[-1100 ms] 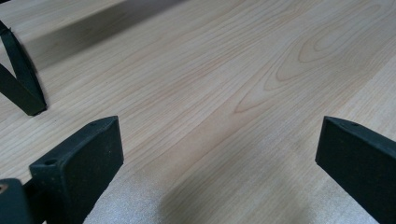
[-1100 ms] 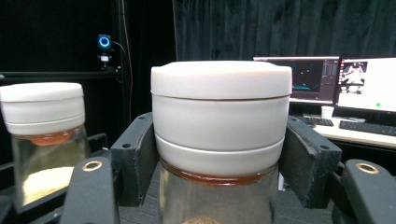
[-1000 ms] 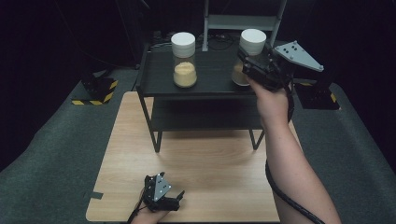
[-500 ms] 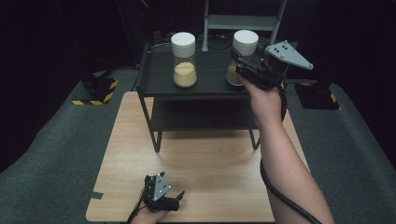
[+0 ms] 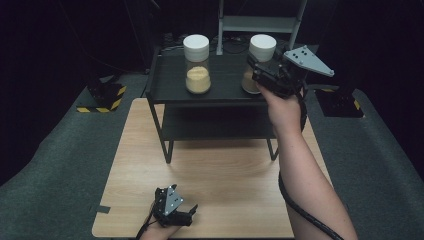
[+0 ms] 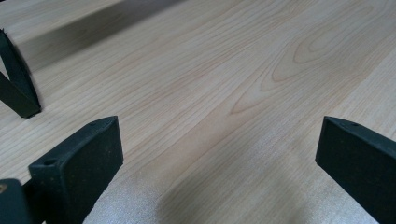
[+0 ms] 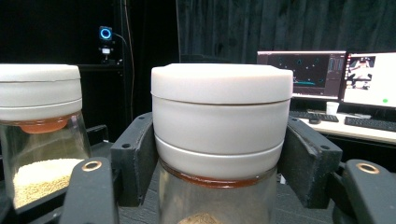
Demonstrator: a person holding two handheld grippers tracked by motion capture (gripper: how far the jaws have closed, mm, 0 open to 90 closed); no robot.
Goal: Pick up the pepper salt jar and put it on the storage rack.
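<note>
Two glass jars with white lids hold tan grains on the top of a black two-level rack [image 5: 225, 87]. My right gripper [image 5: 256, 70] is shut on the right jar [image 5: 262, 47]. In the right gripper view its pads [image 7: 140, 158] press both sides of that jar's [image 7: 222, 107] lid. I cannot tell whether the jar's base rests on the rack. The left jar [image 5: 197, 65] stands free beside it [image 7: 42, 140]. My left gripper [image 5: 190, 214] lies low at the wooden table's [image 5: 225, 175] front edge, open [image 6: 219, 154], with bare wood between its jaws.
A rack leg [image 6: 16, 84] stands to the left ahead of the left gripper. A grey metal frame [image 5: 260, 22] rises behind the rack. A black block with yellow stripes [image 5: 100, 97] sits on the grey floor at the left. Lit monitors [image 7: 322, 77] glow far behind.
The right gripper and its jar have shifted slightly to the left on the rack top. The left gripper has not moved.
</note>
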